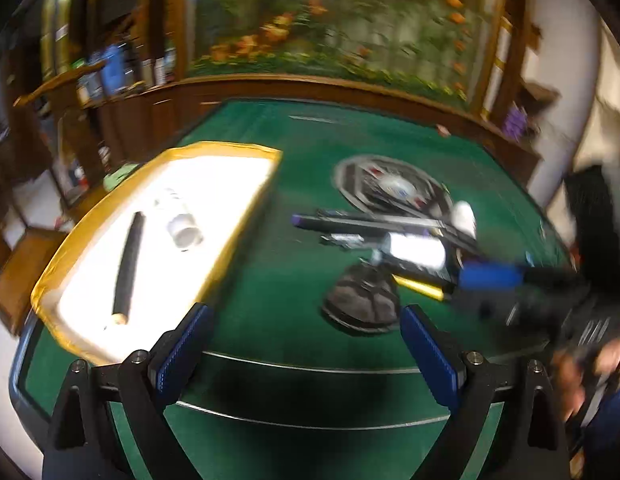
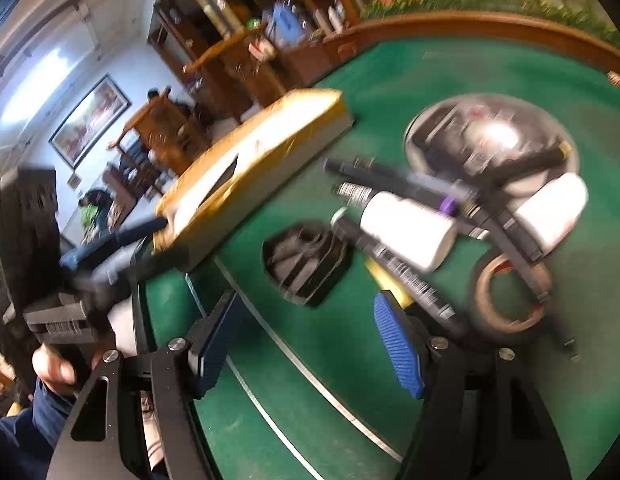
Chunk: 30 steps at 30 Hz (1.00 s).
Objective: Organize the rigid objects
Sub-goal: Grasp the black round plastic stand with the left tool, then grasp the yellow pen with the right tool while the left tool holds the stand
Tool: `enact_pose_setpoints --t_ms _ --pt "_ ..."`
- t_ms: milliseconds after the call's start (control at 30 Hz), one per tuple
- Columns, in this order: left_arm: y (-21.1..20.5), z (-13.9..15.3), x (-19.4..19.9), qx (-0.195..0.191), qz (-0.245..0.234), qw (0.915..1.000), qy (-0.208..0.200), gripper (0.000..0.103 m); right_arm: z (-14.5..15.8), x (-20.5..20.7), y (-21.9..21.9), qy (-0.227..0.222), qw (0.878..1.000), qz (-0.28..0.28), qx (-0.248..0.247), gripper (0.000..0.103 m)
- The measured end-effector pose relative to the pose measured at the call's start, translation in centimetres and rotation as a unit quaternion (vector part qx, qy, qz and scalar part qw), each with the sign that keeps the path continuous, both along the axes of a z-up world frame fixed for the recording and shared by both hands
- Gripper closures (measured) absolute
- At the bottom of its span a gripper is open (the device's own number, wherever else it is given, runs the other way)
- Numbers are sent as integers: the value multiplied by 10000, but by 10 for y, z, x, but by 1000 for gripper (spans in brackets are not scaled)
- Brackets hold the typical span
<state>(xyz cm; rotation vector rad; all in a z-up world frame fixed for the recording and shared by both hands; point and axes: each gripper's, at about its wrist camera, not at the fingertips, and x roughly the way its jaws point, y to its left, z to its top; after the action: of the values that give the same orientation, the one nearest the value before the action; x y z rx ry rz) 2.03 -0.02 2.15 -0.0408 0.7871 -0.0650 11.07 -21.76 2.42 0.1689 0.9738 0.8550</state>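
Note:
A heap of rigid items lies on the green table [image 2: 390, 80]: a white cylinder [image 2: 406, 228], a second white cylinder [image 2: 550, 212], long black rods [image 2: 394, 176], a yellow stick [image 2: 384, 280], a tape roll [image 2: 510, 296], a black round puck [image 2: 305, 260] and a shiny round disc [image 2: 490, 136]. My right gripper [image 2: 305, 344] hangs open just short of the heap, with nothing between its pads. My left gripper [image 1: 305, 344] is open too, over bare table between the tray [image 1: 245, 152] and the puck [image 1: 362, 304]. A black rod [image 1: 127, 268] and white pipe fittings [image 1: 183, 232] lie in the tray.
The yellow-rimmed white tray sits at the table's left edge. Wooden shelves [image 1: 89, 92] and a flowered wall panel [image 1: 330, 20] stand behind the table. A person's hand [image 2: 53, 364] holds the left gripper's handle. White lines cross the near table.

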Motion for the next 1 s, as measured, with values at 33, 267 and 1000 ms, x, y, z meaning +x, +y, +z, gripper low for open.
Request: enact_pose_setpoints --t_ms 33,267,1000 --pt "-7 -3 3 153 -79 9998 57 6 4 0 -8 -124 9999 -56 -6 35" --pt "-38 -27 28 662 -553 9951 487 6 -4 9 -44 -121 9995 -288 -79 31" --pt "-23 -45 35 239 -157 9953 921 35 -18 -11 -3 -104 9942 829 -678 52"
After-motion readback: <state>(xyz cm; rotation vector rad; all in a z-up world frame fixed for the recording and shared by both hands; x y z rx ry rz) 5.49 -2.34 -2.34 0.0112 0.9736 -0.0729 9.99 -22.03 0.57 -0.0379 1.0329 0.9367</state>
